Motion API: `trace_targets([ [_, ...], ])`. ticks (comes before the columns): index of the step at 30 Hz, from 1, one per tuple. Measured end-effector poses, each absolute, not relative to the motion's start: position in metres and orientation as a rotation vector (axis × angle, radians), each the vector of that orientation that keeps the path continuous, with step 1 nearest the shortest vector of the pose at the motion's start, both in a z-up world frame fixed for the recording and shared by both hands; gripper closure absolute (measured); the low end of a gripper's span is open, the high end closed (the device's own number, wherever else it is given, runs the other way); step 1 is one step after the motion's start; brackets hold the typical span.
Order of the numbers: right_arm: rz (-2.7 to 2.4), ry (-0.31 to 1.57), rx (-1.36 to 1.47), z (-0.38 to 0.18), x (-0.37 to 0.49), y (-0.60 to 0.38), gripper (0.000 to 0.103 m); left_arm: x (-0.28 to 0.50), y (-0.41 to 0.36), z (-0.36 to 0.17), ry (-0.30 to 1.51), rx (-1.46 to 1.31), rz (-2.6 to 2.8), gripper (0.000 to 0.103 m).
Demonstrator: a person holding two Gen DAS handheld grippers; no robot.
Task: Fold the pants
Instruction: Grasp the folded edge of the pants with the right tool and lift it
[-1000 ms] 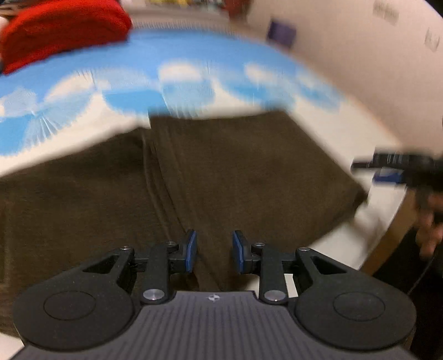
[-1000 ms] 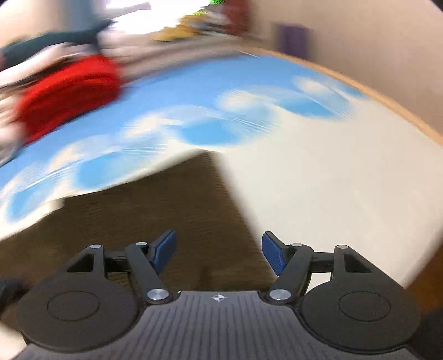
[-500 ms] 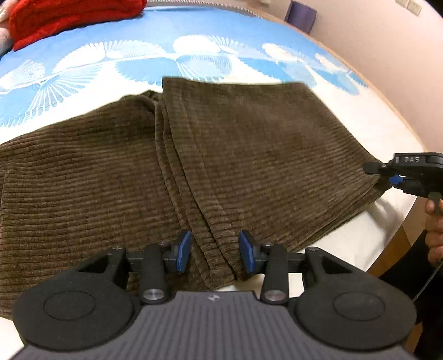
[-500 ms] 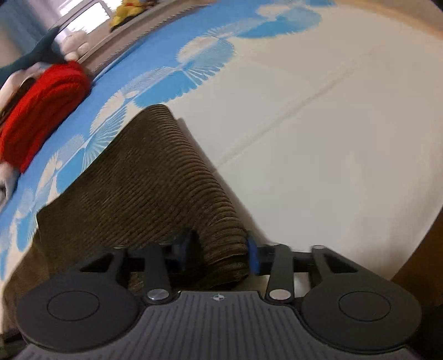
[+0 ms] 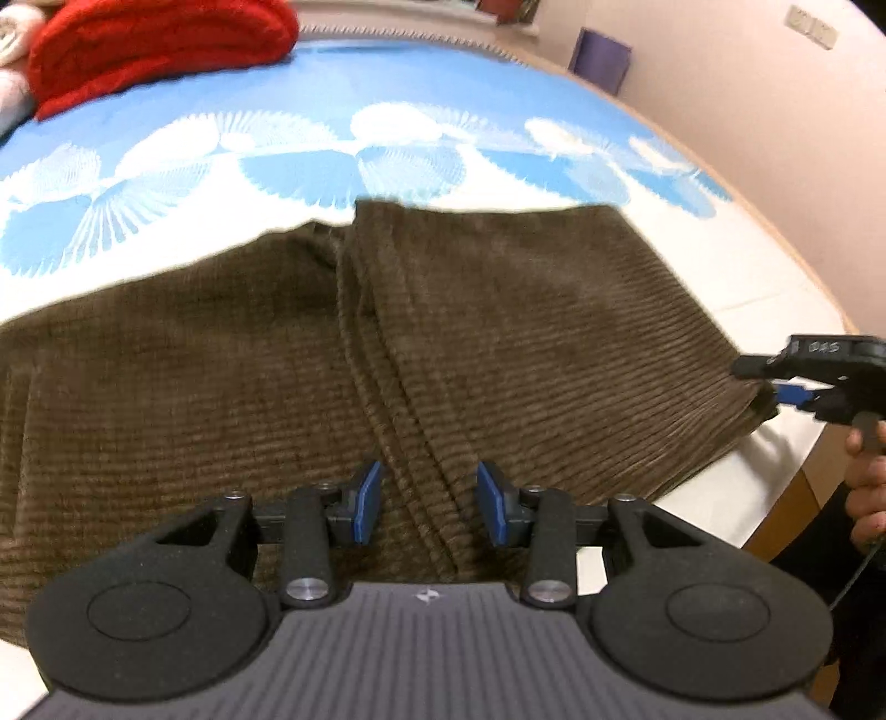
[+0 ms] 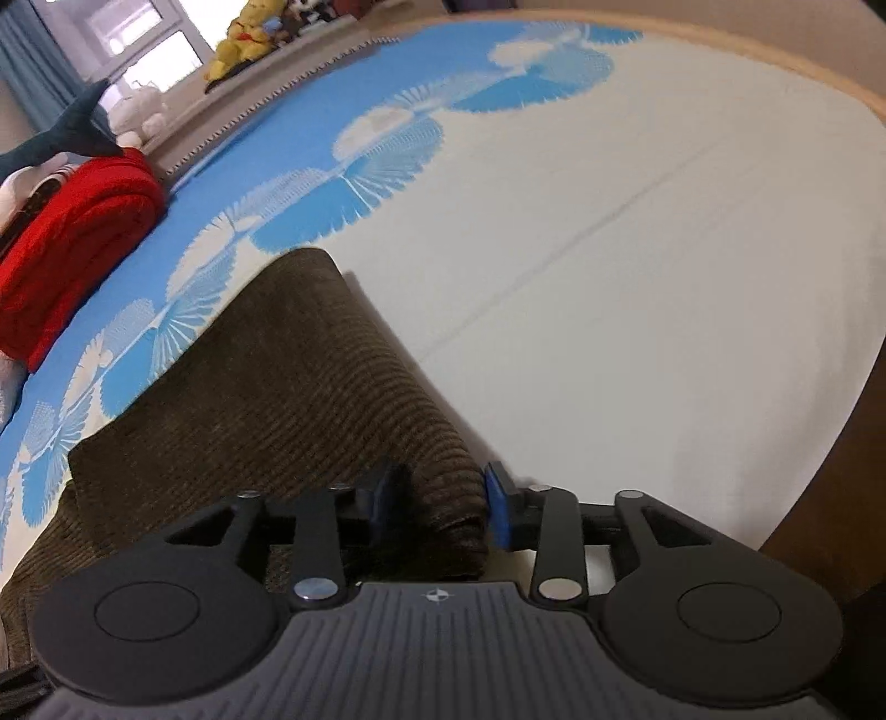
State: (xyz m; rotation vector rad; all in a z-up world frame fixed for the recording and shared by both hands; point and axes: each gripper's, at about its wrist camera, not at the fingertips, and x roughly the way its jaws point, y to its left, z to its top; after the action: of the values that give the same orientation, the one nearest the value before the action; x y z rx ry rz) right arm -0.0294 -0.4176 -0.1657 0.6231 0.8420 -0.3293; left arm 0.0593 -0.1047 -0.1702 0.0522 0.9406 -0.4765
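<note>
So brown corduroy pants (image 5: pixel 498 354) lie spread flat on the blue-and-white bedsheet (image 5: pixel 332 138), red blanket (image 5: pixel 155 44) at the far end. Left gripper (image 5: pixel 429 509) jaws parted, straddling the pants' near edge by the centre seam, not clamped. Right gripper (image 6: pixel 440 509) closed down on a bunched corner of the pants at the right edge
</note>
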Motion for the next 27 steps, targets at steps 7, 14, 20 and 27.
trace_targets([
  [7,-0.314,0.892,0.656,-0.182,-0.02,-0.419,0.05,0.056,-0.121,-0.189,0.994,0.181,-0.491,0.059],
  [14,-0.283,0.891,0.569,-0.18,-0.017,-0.409,0.053,0.05,-0.116,-0.17,0.926,0.154,-0.512,0.06],
  [20,-0.275,0.884,0.513,-0.181,-0.016,-0.404,0.06,0.049,-0.125,-0.174,0.914,0.181,-0.512,0.06],
  [27,-0.268,0.874,0.484,-0.179,-0.017,-0.401,0.066,0.052,-0.129,-0.18,0.945,0.203,-0.509,0.06],
])
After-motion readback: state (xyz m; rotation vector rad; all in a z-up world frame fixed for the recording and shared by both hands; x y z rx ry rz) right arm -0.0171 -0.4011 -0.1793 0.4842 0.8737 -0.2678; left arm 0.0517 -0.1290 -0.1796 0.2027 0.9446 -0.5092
